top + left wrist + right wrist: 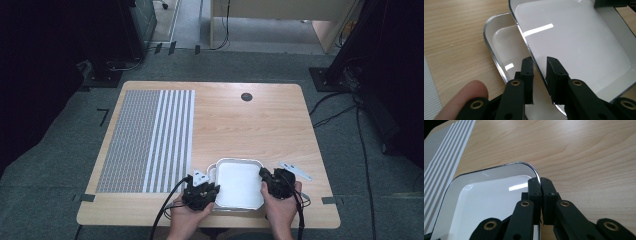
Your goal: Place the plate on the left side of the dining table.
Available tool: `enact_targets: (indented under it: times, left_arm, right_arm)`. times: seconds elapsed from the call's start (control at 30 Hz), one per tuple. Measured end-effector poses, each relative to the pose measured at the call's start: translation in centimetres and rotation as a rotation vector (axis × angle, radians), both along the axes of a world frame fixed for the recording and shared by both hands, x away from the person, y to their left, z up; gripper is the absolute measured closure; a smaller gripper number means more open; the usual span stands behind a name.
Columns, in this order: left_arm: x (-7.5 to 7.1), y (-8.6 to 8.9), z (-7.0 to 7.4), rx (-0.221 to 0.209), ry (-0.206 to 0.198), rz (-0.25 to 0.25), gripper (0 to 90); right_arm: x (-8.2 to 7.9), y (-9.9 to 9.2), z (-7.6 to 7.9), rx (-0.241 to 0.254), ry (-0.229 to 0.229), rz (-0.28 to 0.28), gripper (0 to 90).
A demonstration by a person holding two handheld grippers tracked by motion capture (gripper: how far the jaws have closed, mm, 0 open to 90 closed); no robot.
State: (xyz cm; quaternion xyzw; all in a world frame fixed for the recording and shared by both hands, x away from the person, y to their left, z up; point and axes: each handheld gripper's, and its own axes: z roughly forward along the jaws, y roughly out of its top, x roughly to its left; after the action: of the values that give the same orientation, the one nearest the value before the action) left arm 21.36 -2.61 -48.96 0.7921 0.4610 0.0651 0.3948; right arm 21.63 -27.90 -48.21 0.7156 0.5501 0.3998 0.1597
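While my right gripper [540, 185] pinches the top tray's [239, 184] right rim, my left gripper [539, 67] straddles its left rim, jaws not yet pressing. Top tray sits skewed on a lower tray [499, 42] at the table's [260, 120] near edge, between both grippers.

A lab or test room is suggested here: a light wooden table [250, 125] is set on grey carpet tiles [50, 165], black cables [365, 165] are trailed across the floor, dark equipment stands [107, 75] are placed around, and a striped calibration mat [150, 140] is laid out
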Motion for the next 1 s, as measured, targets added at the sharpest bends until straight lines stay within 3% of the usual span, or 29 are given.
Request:
enact_targets:
  times: [0.4,1.0]
  left_arm:
    - [0.7,1.7,0.8,0.004,-0.020,0.017,81.8]
    - [2.5,6.6,2.9,-0.026,-0.032,0.099,82.6]
  right_arm:
    - [0.4,1.2,0.7,0.016,-0.006,0.022,88.9]
    - [3.7,5.8,2.9,0.034,-0.026,0.077,88.8]
